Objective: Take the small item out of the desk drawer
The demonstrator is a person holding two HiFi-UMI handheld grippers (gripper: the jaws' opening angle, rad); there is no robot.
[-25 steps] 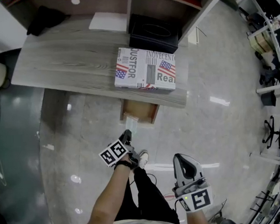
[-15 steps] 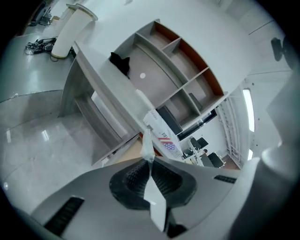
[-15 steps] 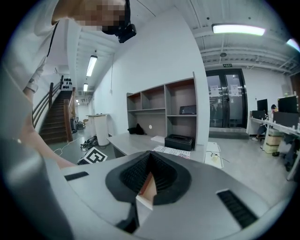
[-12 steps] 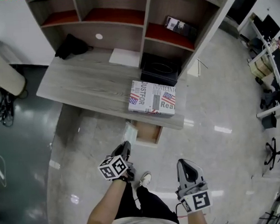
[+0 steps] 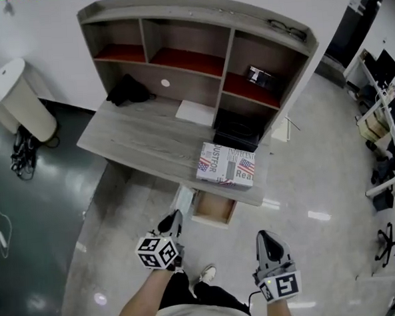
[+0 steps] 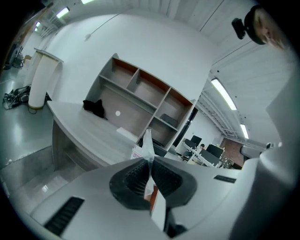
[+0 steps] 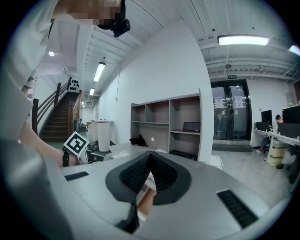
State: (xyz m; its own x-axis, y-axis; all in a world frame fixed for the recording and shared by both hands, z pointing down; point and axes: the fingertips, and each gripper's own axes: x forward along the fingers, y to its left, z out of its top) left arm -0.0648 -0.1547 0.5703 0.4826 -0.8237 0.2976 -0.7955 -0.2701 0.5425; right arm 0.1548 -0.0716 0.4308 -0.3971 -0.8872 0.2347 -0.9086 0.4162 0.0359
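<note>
Left gripper (image 5: pixel 173 223): jaws pressed together on a thin clear packet (image 6: pixel 148 140), which sticks up from between the pads toward 12 o'clock.
Packet: out of the drawer (image 5: pixel 213 210) and in the air, at about 8 o'clock from the drawer's open front, with bare floor under it.
Change: over the last second the whole desk (image 5: pixel 143 140) shrinks and slides up the head view and its shelf unit comes fully into sight. The person seems to be backing off, and the packet goes with the left gripper.
Drawer: pulled out under the desk's front edge, below the flag-print box (image 5: pixel 226 164). Whether anything is left inside is too small to tell.
Right gripper (image 5: pixel 269 243): at 4 o'clock from the drawer, jaws closed on nothing.
Meaning: the removal looks done; only setting the packet down, and perhaps shutting the drawer, may remain.
</note>
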